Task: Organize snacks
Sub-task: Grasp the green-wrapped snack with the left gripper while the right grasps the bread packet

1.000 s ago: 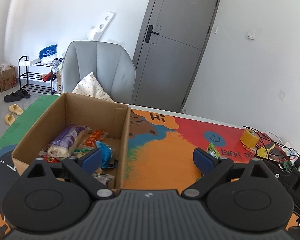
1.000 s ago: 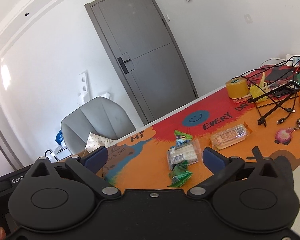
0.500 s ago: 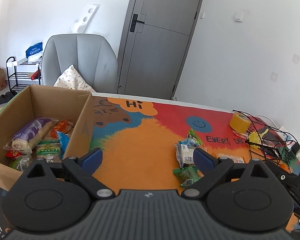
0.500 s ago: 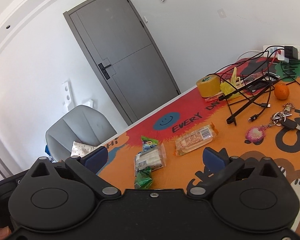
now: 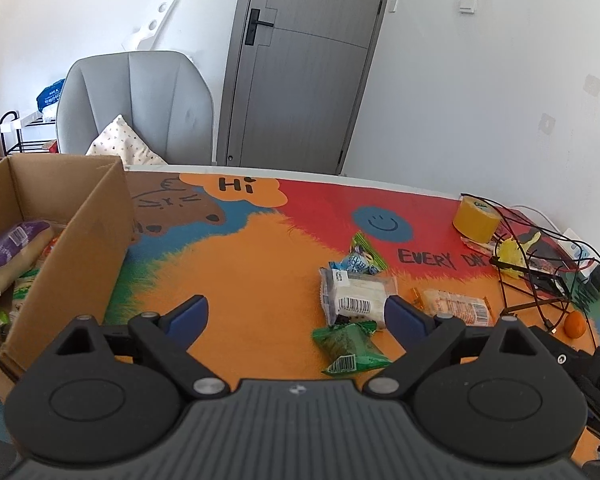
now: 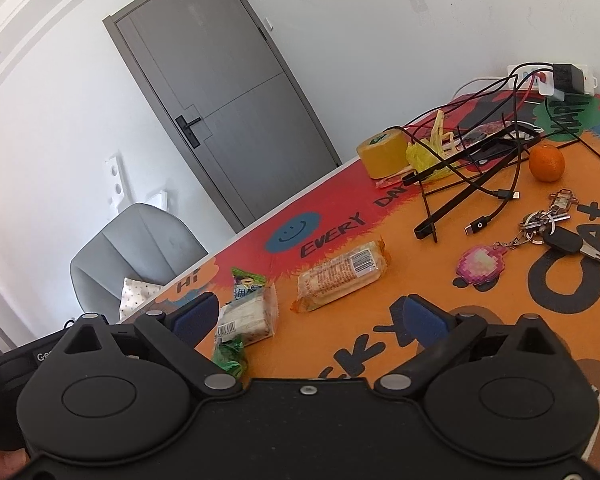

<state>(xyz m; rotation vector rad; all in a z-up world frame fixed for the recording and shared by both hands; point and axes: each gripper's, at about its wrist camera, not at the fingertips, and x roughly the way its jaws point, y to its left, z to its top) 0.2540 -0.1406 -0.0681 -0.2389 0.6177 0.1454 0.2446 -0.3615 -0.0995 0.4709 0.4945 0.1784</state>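
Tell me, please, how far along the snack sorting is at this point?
Partly done: several packets already lie in the cardboard box. Both the left gripper and right gripper are open and empty. The clear-wrapped packet, green packet and orange-ended bar are still on the mat.

The box (image 5: 76, 236) is plain matt brown cardboard. The snack packets (image 5: 354, 294) are glossy crinkled plastic film. A printed matt mat (image 5: 252, 264) covers the counter. The keys (image 6: 548, 226) are shiny metal. Both tools are matt black plastic.
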